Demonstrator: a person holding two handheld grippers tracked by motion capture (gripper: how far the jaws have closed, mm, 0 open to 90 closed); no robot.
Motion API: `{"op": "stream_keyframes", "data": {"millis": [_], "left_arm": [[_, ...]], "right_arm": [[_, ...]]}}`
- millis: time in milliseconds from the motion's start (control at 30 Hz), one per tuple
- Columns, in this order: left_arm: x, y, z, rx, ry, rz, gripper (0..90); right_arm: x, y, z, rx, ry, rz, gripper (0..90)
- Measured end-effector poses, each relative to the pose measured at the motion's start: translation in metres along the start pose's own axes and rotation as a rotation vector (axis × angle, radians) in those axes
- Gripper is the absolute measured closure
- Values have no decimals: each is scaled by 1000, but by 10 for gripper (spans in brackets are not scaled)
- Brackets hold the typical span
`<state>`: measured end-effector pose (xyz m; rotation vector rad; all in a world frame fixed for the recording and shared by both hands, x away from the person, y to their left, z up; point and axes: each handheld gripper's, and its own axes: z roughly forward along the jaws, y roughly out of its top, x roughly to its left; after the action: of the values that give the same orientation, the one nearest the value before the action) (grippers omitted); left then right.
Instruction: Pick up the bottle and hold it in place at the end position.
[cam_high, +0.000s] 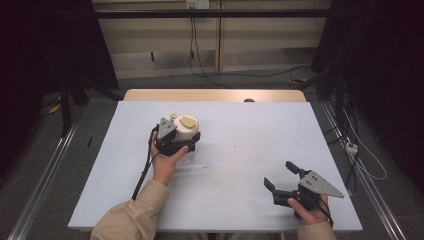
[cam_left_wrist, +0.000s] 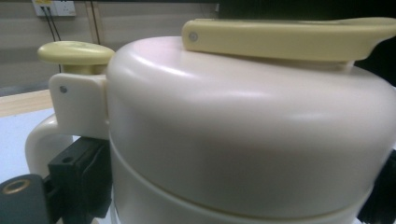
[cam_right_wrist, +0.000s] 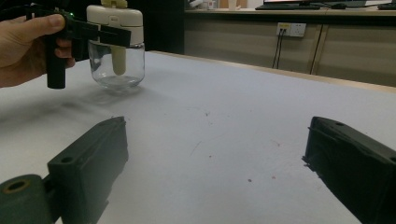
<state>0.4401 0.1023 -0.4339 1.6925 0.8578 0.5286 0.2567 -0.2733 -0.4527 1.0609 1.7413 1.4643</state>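
The left gripper (cam_high: 186, 141) has its jaws clamped on either side of the cream top of a jar (cam_high: 186, 128), which stands upright on the white table (cam_high: 240, 165) left of centre. The jar's lower part (cam_right_wrist: 117, 65) is clear glass, with a pale handle and a yellow lid lever (cam_left_wrist: 289, 37) on top. Well apart, near the table's right front, the right gripper (cam_high: 281, 176) hangs with jaws spread wide, holding nothing.

a cream-topped clear glass jug (cam_high: 185, 131) with a yellow lid lever stands upright on the table's left half.
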Motion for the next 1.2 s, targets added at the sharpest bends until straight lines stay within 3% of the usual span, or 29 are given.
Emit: {"op": "stream_keyframes", "data": {"millis": [433,1200], "left_arm": [[-10,3,10,10,-46,-5,63],[-17,7,24,9,-62,-12,63]], "right_arm": [[-1,-1,-1,0,0,1,52],[-2,-2,-1,10,9,9,51]]}}
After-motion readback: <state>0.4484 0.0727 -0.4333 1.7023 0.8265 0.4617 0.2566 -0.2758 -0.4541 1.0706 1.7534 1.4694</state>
